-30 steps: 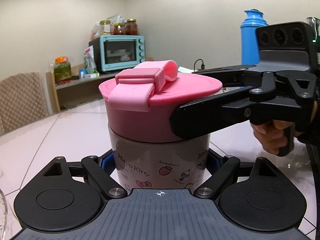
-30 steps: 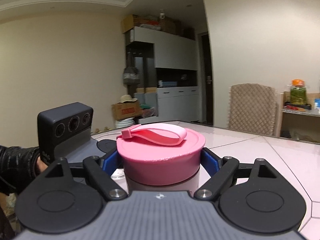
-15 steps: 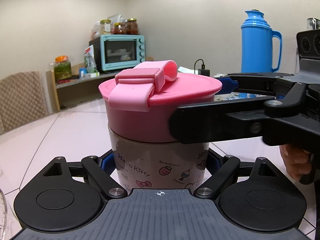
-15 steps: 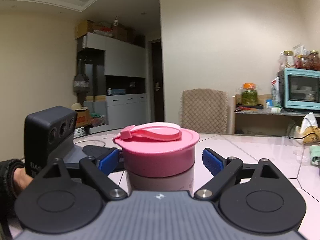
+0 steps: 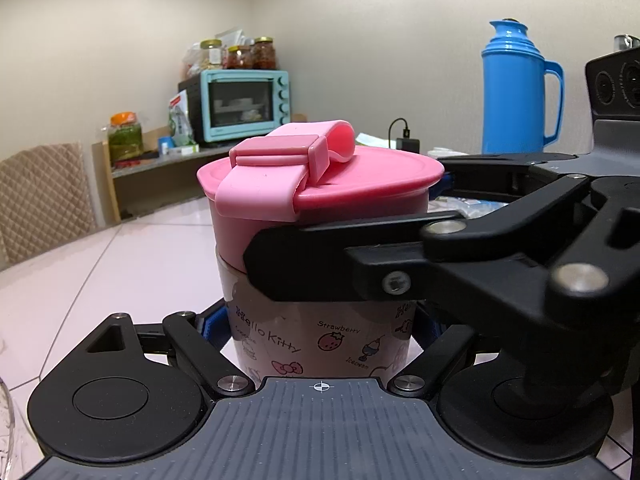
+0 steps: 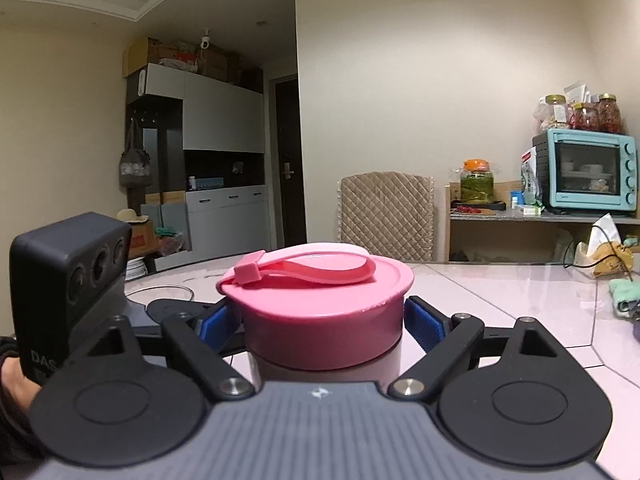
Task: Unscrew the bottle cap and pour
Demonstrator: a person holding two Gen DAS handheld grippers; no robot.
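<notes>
A Hello Kitty bottle [image 5: 320,340] with a wide pink screw cap [image 5: 320,200] and a pink strap stands on the pink table. My left gripper [image 5: 320,324] is shut on the bottle's body below the cap. My right gripper [image 6: 324,320] reaches in from the right in the left wrist view, its fingers [image 5: 320,264] either side of the cap. In the right wrist view the cap [image 6: 320,316] sits between the blue pads [image 6: 424,324]; the left pad touches it, and a small gap shows at the right pad.
A blue thermos jug [image 5: 520,88] stands behind at the right. A teal toaster oven [image 5: 240,104] and jars sit on a shelf at the back. A quilted chair [image 6: 386,216] stands at the table's far edge. A green cloth [image 6: 624,296] lies at right.
My right gripper has let go of the cap, opened, and swung round the bottle to a new angle. Its jaws have come in again on the cap. The left gripper and bottle stayed still.
</notes>
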